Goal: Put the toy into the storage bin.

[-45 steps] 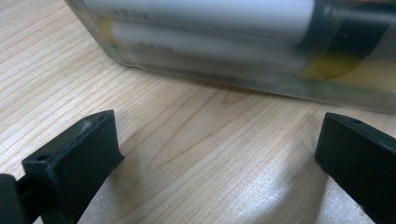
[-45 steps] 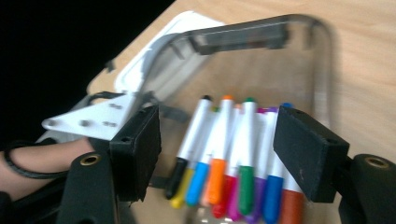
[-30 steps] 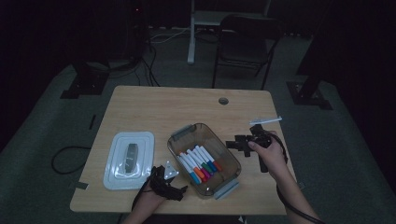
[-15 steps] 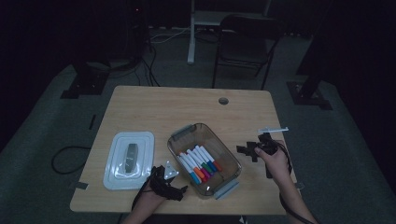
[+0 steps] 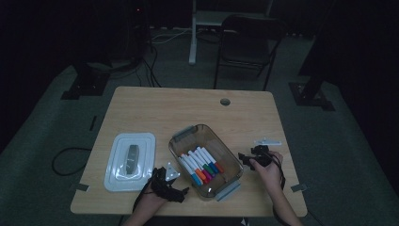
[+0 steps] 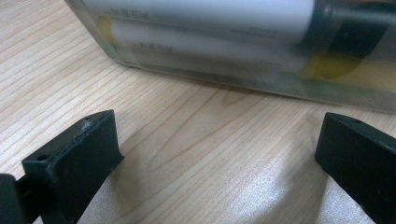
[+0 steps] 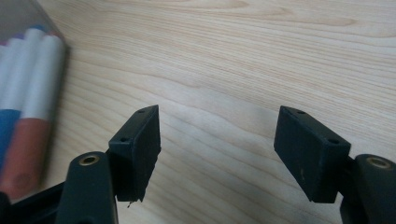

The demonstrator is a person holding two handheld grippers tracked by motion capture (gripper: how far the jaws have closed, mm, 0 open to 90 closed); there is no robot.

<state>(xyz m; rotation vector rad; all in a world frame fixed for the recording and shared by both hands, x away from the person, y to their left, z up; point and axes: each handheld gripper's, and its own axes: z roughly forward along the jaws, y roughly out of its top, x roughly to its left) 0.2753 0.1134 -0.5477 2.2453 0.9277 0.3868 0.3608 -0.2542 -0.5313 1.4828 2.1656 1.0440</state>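
A clear plastic container (image 5: 228, 155) holding several coloured markers (image 5: 202, 165) stands at the middle front of the wooden table. Its white lid (image 5: 129, 160) lies flat to the left. My left gripper (image 5: 181, 190) rests low at the container's near left corner. In the left gripper view it (image 6: 217, 130) is open over bare wood, with the container wall (image 6: 243, 79) just ahead. My right gripper (image 5: 243, 157) sits low beside the container's right side. The right gripper view shows it (image 7: 219, 116) open with nothing but wood between its jaws and the markers (image 7: 28, 88) at the left edge.
The table (image 5: 155, 113) has a cable hole (image 5: 225, 101) near its far edge. A dark chair (image 5: 244, 42) stands behind it. Cables lie on the floor at the left (image 5: 66, 157). Bare wood stretches across the table's far half.
My right hand has come down and toward the front edge, ending low beside the container. The left hand, container and lid have stayed put.
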